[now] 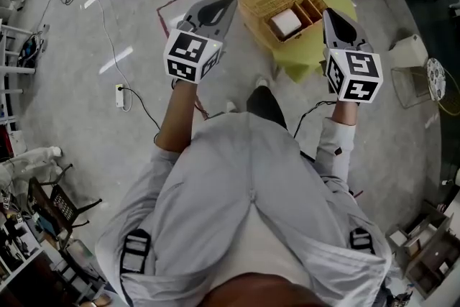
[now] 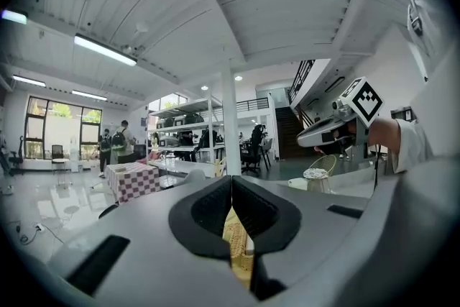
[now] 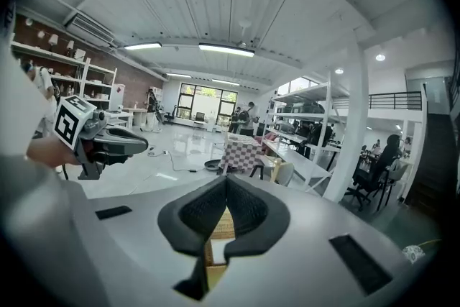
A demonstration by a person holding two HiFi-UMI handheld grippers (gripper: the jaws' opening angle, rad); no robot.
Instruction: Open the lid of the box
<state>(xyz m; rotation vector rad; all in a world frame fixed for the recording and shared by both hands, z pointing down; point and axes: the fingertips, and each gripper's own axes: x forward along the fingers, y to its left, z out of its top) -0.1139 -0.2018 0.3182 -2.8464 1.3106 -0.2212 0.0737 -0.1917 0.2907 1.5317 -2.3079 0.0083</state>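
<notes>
Left gripper point(image 2: 231, 183): dark ribbed fingers pressed tight together, nothing between them. Right gripper point(image 3: 225, 182), same story, shut and empty. Between their grey shells sits the woven wicker box point(image 1: 260, 5), square white block point(image 1: 285, 23) showing inside, on the round yellow-green surface point(image 1: 309, 57).

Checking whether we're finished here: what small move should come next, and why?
Probably just hold both back: the wicker box looks open already, a white item showing inside, and the left gripper and right gripper are shut, empty, clear of it.
</notes>
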